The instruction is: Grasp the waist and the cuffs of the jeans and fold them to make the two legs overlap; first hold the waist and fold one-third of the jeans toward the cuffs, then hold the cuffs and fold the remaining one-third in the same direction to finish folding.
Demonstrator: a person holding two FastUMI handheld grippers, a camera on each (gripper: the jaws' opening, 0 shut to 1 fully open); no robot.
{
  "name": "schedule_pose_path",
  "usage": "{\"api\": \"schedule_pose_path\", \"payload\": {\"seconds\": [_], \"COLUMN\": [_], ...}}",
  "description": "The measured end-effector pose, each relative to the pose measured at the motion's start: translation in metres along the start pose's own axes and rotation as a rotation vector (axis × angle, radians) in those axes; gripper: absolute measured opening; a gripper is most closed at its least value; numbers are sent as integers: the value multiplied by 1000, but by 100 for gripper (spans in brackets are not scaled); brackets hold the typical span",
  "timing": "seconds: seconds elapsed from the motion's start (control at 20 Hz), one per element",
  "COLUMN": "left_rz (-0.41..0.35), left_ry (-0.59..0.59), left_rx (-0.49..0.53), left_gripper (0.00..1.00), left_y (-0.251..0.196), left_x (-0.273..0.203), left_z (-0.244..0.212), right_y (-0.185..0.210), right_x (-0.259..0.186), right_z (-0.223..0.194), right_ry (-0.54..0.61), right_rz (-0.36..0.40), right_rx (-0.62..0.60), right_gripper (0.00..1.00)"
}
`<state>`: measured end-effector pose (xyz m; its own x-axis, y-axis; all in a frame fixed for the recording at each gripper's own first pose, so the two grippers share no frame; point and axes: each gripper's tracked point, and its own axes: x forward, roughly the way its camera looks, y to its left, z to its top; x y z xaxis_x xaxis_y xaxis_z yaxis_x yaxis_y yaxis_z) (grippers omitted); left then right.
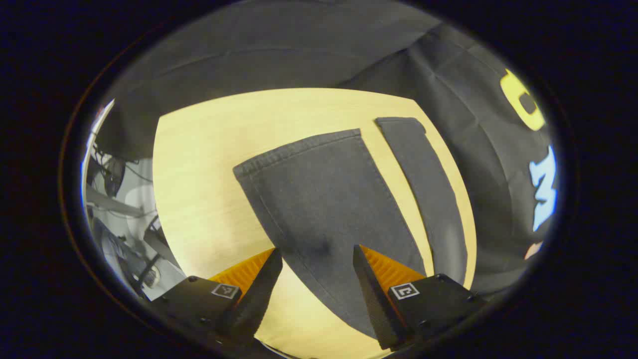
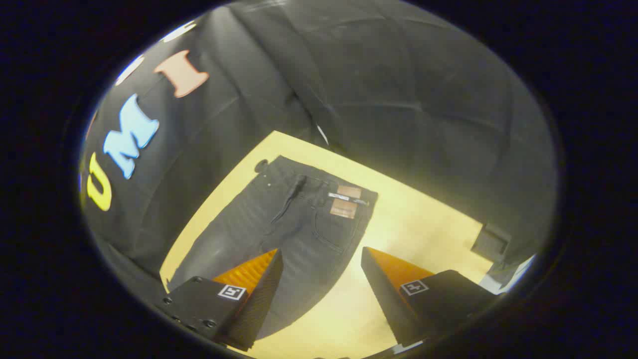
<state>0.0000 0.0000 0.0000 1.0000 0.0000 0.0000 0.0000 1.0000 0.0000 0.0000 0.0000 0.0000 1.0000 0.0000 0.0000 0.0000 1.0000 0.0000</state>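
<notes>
Light wood-grain desk (image 1: 209, 199), black cloth booth wall behind. Dark grey jeans (image 1: 324, 199) lie flat on it, legs spread apart, not yet folded. Left gripper view: near leg's stitched cuff at 12 o'clock, second leg (image 1: 428, 189) at 2 o'clock. Right gripper view: jeans (image 2: 279, 224) waist at 12 o'clock, tan paper tags (image 2: 344, 202) on it, text unreadable. Left hand-held gripper (image 1: 317, 257) gaping over the denim, gripping nothing; right hand-held gripper (image 2: 321, 257) likewise spread wide.
</notes>
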Motion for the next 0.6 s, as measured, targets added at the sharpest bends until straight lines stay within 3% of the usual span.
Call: {"api": "schedule_pose_path", "payload": {"seconds": [0.15,0.25,0.3,0.4,0.5,0.6], "left_rz": [-2,12,9,-26,17,-53], "left_ry": [28,19,10,-35,-79,-245], "left_rx": [-149,-199,-208,-182,-124,-8], "left_gripper": [94,94,94,94,94,95], "left_y": [10,14,16,6,5,-26], "left_x": [13,12,10,0,-18,-45], "left_z": [7,11,13,19,20,43], "right_y": [-1,-2,-1,9,12,24], "right_x": [15,19,19,13,4,-10], "right_z": [5,10,14,21,21,37], "right_ry": [49,43,31,5,-2,-133], "right_rz": [11,4,2,33,27,37], "right_rx": [80,81,71,45,18,-154], "right_gripper": [96,100,96,96,96,96]}}
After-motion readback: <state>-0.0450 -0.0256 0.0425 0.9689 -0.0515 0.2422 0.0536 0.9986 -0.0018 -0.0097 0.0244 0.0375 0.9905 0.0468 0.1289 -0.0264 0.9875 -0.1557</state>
